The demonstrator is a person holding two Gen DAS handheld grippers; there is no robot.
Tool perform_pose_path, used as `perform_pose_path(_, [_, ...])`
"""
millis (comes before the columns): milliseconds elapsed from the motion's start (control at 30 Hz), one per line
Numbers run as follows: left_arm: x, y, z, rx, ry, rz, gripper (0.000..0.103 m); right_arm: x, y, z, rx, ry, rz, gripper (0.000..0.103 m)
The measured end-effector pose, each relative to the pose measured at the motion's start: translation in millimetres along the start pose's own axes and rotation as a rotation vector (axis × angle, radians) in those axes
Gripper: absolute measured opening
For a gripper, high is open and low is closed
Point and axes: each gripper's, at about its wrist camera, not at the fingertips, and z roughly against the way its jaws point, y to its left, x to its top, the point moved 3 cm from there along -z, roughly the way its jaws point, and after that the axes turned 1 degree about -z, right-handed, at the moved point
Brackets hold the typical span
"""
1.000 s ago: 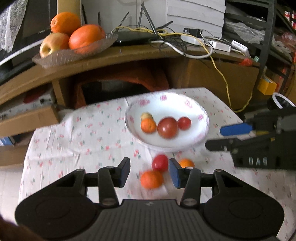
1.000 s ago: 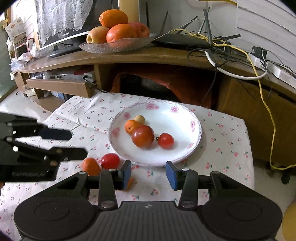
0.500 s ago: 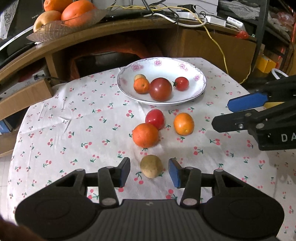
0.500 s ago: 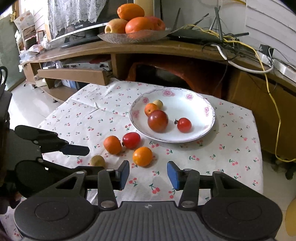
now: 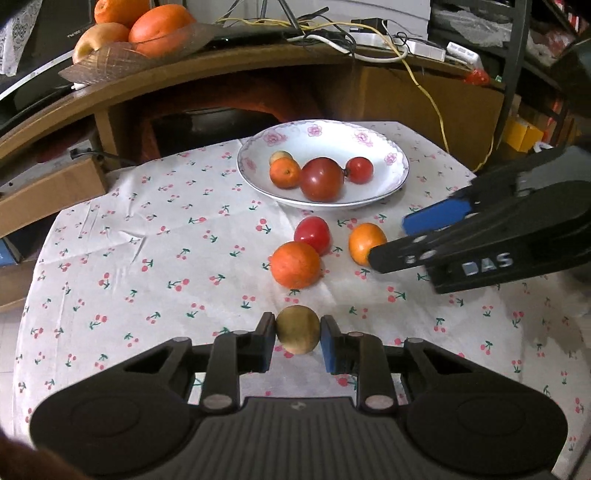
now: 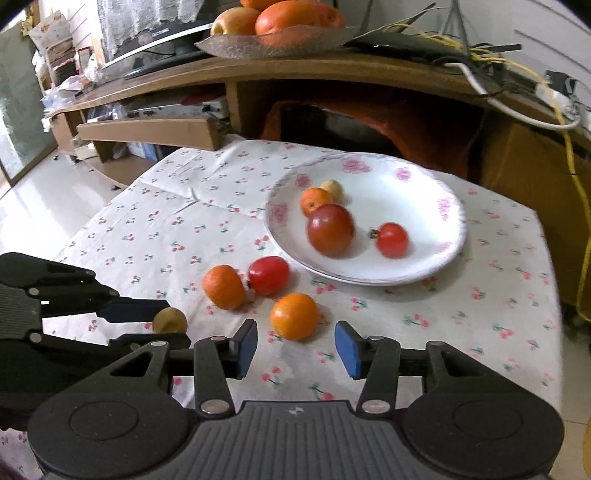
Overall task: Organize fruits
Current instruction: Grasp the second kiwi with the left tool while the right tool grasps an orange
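A white flowered plate (image 5: 395, 173) holds a big dark tomato (image 5: 321, 179), a small tomato (image 5: 359, 170), a small orange (image 5: 284, 172) and a pale round fruit (image 5: 280, 157). On the cherry-print cloth lie an orange (image 5: 294, 264), a red tomato (image 5: 312, 233) and a second orange (image 5: 364, 242). My left gripper (image 5: 298, 338) is shut on a small yellow-brown fruit (image 5: 297, 334). My right gripper (image 6: 294, 345) is open, with the second orange (image 6: 294, 315) just ahead of its fingertips. The right gripper also shows in the left wrist view (image 5: 410, 236).
A wooden shelf (image 5: 229, 70) behind the table carries a glass dish of large oranges and an apple (image 5: 136, 33), with cables and a power strip (image 5: 424, 48). A cardboard box (image 5: 48, 188) stands at the far left. The table's right edge (image 6: 550, 258) drops to the floor.
My left gripper has drawn back from the plate, come down over the yellow-brown fruit and closed on it. My right gripper has moved in behind the second orange and stays open.
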Motion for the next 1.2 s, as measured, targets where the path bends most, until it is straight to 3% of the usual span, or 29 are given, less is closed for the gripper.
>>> perform_pose_path(233, [-10.7,6.2,-6.2,0.011,0.025,-0.014,0.034,2.5,3.1,-24.7,-0.036,0.029,0.034,0.05])
perform_pose_path(367, [-11.3,9.3,-7.8,0.021,0.019,-0.013,0.043,2.9,1.2,-26.5,-0.038,0.034,0.03,0.034])
perform_pose_path(433, [-11.3,11.1,-8.2,0.018,0.018,-0.001,0.043,2.3,1.2,-25.2,-0.034,0.037,0.025,0.033])
perform_pose_path(533, [-12.3,9.2,-6.4,0.024,0.016,-0.006,0.041,0.0,3.6,-22.8,-0.033,0.041,0.035,0.033])
perform_pose_path(600, [-11.3,6.7,-6.0,0.01,0.021,-0.009,0.032,-1.2,5.1,-21.0,-0.032,0.049,0.042,0.033])
perform_pose_path(1000, [-15.0,-15.3,13.9,-0.002,0.027,-0.035,0.031,-36.7,12.3,25.9,-0.045,0.063,0.074,0.033])
perform_pose_path(1200, [-21.6,-29.0,7.9,0.01,0.041,-0.079,0.032,-54.1,19.1,23.8,-0.06,0.089,0.098,0.033])
